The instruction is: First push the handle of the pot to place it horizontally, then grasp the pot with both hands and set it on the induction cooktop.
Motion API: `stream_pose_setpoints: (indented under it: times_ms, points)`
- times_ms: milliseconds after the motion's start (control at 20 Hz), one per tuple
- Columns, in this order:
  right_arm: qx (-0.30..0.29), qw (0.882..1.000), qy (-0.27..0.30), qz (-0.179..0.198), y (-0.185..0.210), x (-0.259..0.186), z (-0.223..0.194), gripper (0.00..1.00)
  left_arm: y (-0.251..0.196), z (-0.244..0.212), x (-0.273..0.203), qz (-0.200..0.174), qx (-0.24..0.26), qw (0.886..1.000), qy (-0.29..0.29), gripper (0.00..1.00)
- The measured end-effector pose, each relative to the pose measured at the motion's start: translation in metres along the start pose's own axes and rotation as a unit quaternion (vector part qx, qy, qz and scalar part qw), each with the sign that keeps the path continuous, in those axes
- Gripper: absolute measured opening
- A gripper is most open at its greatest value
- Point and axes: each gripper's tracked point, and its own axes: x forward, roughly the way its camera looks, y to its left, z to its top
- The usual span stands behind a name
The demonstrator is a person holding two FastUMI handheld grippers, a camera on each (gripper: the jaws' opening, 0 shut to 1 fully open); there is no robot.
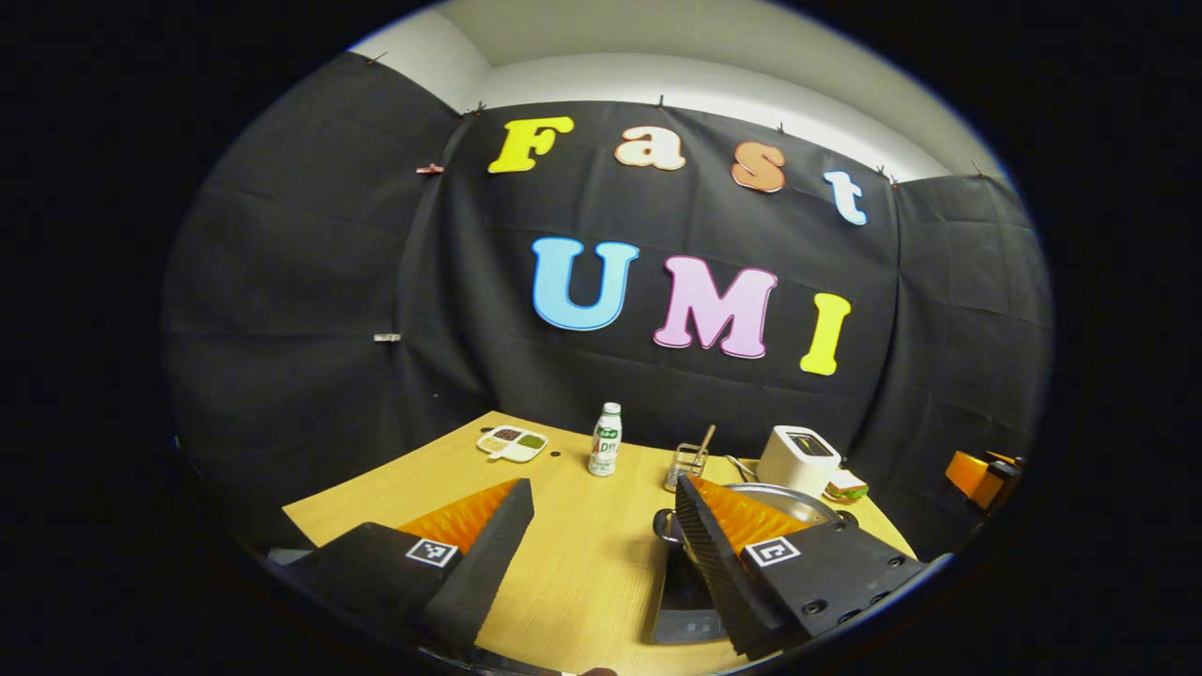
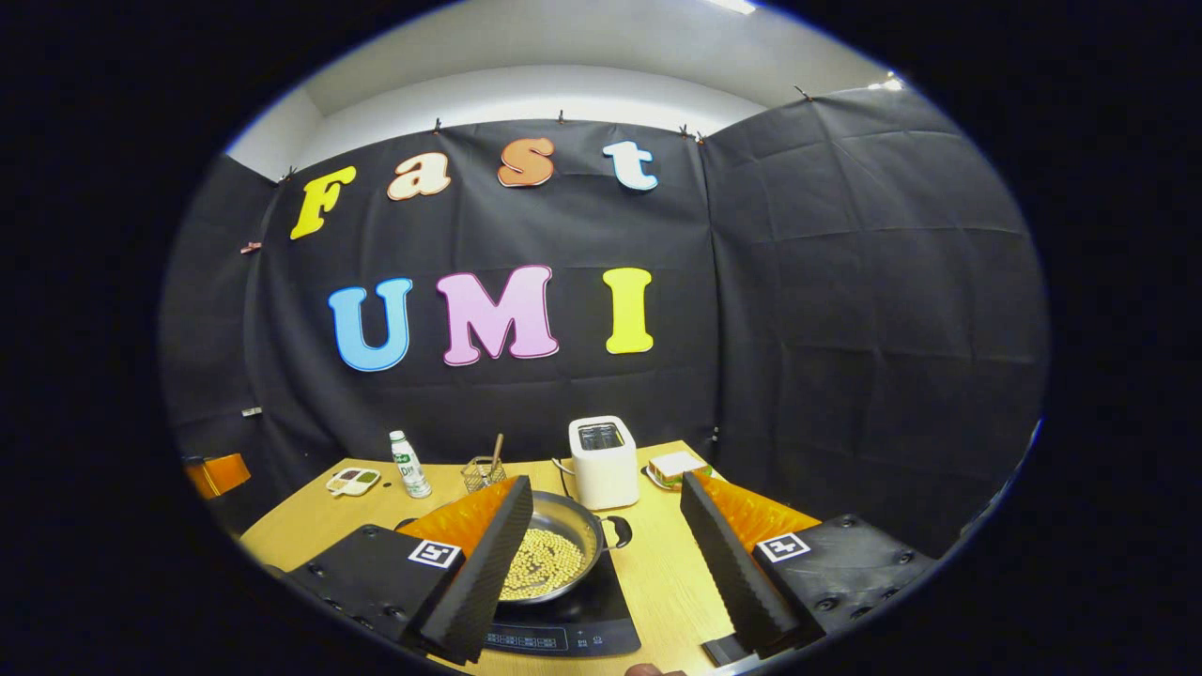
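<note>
On the tabletop (image 2: 657,573), the pot (image 2: 554,554) sits on the induction cooktop (image 2: 573,629); left tongs (image 1: 601,554) and right tongs (image 2: 606,563) gape wide, holding nothing.

Toaster (image 2: 603,462) just behind pot (image 2: 554,549)

Left claw (image 1: 601,535): black mounts, square markers, screws.

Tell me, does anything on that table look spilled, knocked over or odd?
Nothing stands out. The pot of pale beans sits level on the induction cooktop, with none spilled on the table. The bottle and toaster stand upright.
</note>
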Motion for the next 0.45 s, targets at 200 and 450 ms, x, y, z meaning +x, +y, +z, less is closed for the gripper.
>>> stream_pose_setpoints:
  times_ms: [200, 450]
  points:
    - [0.04, 0.999, 0.016, 0.031, 0.021, -0.018, -0.017, 0.98, -0.004, -0.041, -0.018, -0.013, 0.001, 0.999, 0.051, 0.95]
    - [0.018, 0.996, 0.044, 0.072, 0.052, -0.027, -0.038, 0.99, -0.01, -0.039, -0.018, -0.026, 0.002, 0.998, 0.05, 0.95]
